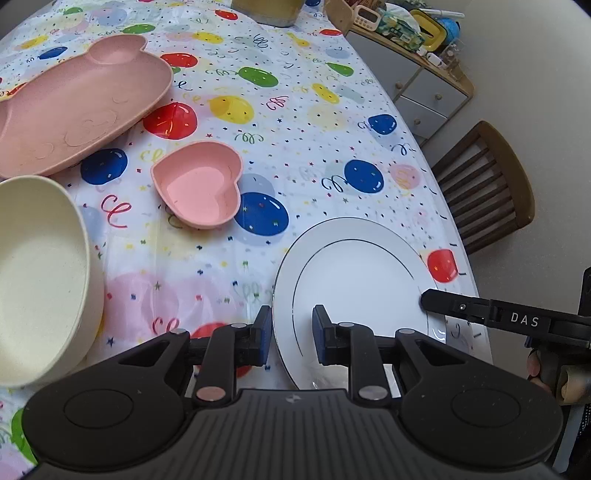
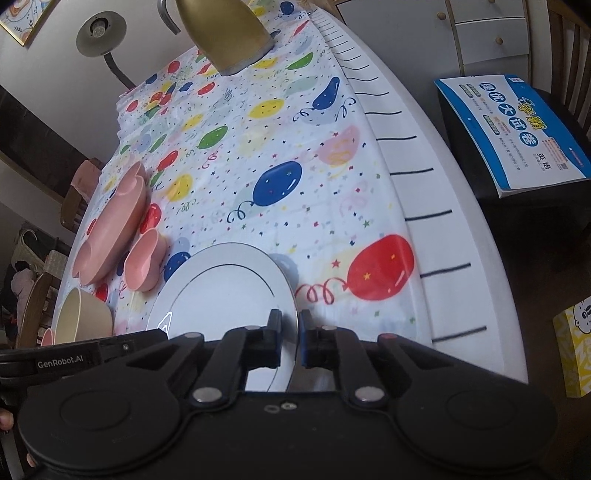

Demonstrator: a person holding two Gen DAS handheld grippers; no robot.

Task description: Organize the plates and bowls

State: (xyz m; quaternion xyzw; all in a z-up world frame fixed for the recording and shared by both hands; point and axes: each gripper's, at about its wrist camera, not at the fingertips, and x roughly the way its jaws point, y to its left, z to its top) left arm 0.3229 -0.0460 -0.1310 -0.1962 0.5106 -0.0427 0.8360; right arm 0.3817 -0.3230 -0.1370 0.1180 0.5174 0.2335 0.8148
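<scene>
Plates first: I am holding both claws at the white plate (image 1: 354, 273), one on each side of its rim. My left gripper (image 1: 292, 334) is standing partly open with the plate's near-left edge running between its blue pads (image 1: 265, 328); one pad is sitting outside the rim over the balloon tablecloth (image 1: 295, 122) and the other over the plate's face, with a visible gap, so it is not clamping anything. My right gripper (image 2: 290, 338) is reaching in at the opposite edge, its fingers drawn much closer together with the rim passing between them; I cannot tell whether the pads are actually pressing the plate. In the left view the tip of that right claw is lying across the plate's right rim.

Ahead and to the left of my left claw, the pink heart-shaped bowl (image 1: 201, 184) is sitting upright on the cloth, apart from the plate. Farther ahead-left of it, the pink bear-shaped plate (image 1: 74, 103) is lying flat. Close on the left of my left claw, the cream bowl (image 1: 40, 277) is sitting near the table's edge. Far ahead, at the other end of the table, a gold kettle (image 2: 225, 33) is standing. To the right of my right claw, off the table, a blue-and-white workbook (image 2: 513, 133) is resting on a dark seat.
</scene>
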